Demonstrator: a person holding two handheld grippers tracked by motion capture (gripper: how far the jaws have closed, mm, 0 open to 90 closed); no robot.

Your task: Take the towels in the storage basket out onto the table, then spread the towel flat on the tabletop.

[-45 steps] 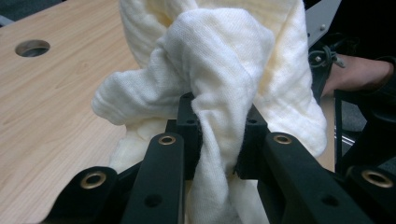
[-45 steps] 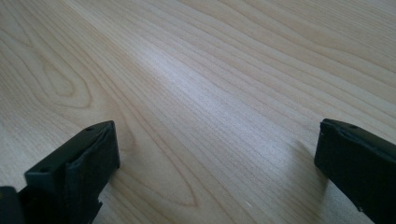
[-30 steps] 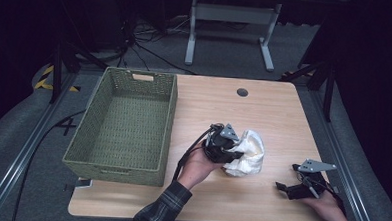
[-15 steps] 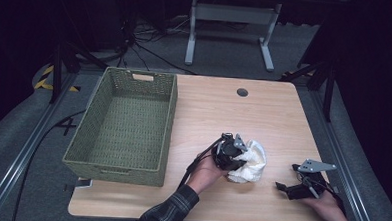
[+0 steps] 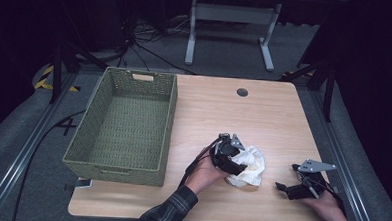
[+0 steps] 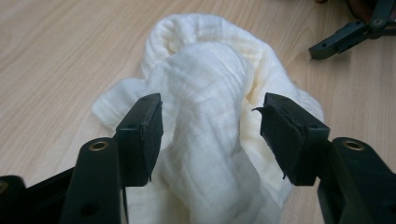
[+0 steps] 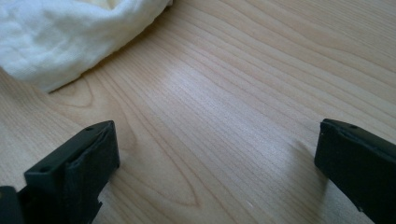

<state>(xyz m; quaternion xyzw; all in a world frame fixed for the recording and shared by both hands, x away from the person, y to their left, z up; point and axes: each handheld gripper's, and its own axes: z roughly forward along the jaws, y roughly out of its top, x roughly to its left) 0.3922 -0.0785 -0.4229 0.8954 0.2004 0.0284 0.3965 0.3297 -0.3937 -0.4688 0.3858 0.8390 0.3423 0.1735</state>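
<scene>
A crumpled white cloth lies on the wooden table near its front edge. My left gripper is over its left side, held by a hand in a plaid sleeve. In the left gripper view the gripper is open, its two jaws standing either side of a raised fold of the cloth without pressing it. My right gripper rests low at the front right of the table, open, jaws wide apart over bare wood. The cloth's edge lies ahead of it to the left.
A green woven basket stands on the left part of the table, with nothing in it. A small dark round grommet sits near the far edge. A metal stand and cables lie on the floor beyond.
My left gripper and the cloth have shifted to the right and a little nearer the front edge. The right gripper has stayed where it was.
</scene>
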